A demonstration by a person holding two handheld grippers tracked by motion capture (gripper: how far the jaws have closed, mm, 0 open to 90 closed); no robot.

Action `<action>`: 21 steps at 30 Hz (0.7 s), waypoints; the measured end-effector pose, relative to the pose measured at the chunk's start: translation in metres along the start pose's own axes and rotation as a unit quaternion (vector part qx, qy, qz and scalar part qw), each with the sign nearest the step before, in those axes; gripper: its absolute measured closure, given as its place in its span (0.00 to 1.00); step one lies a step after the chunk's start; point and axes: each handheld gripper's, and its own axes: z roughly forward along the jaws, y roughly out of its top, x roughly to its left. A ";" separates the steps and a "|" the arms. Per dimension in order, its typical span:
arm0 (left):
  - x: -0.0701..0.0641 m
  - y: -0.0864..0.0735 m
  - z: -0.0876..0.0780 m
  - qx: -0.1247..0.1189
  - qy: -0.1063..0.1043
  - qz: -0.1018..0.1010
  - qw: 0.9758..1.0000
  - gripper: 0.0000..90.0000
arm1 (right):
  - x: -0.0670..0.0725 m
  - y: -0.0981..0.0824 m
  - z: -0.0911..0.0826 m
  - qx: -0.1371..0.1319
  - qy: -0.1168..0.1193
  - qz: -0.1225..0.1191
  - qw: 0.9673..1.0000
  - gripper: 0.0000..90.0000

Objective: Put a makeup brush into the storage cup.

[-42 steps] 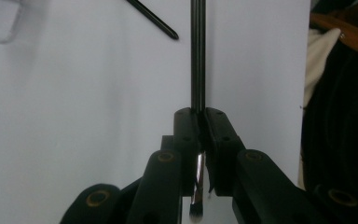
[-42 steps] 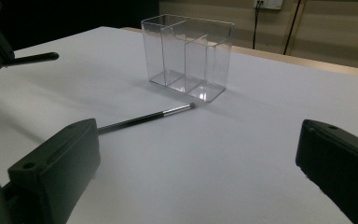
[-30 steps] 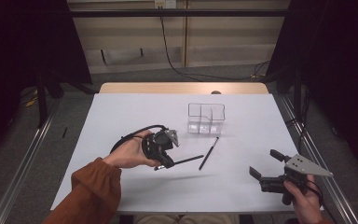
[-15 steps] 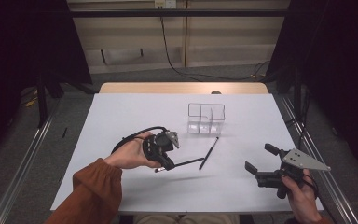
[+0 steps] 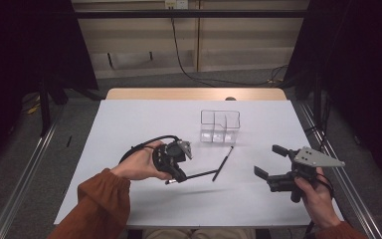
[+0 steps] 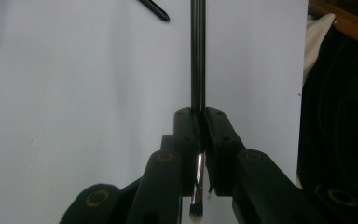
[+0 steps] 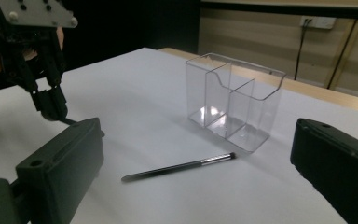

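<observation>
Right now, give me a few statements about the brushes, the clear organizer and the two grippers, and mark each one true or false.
1. The left gripper is shut on a thin black brush. True.
2. A second brush stands inside the clear organizer. False: it lies flat on the white table, in front of the organizer.
3. The right gripper is open and holds nothing. True.
4. The organizer lies tipped on its side. False: it stands upright, and its compartments look empty.

A box (image 5: pixel 220 126) stands on the table (image 5: pixel 129 119). One brush (image 5: pixel 223 163) lies just before it. Another brush (image 5: pixel 195 176) is left of that one.
</observation>
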 end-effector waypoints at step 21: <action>-0.003 -0.001 -0.004 0.002 -0.004 0.007 1.000 0.93 | 0.012 0.035 0.057 0.095 0.091 -0.042 0.990 0.03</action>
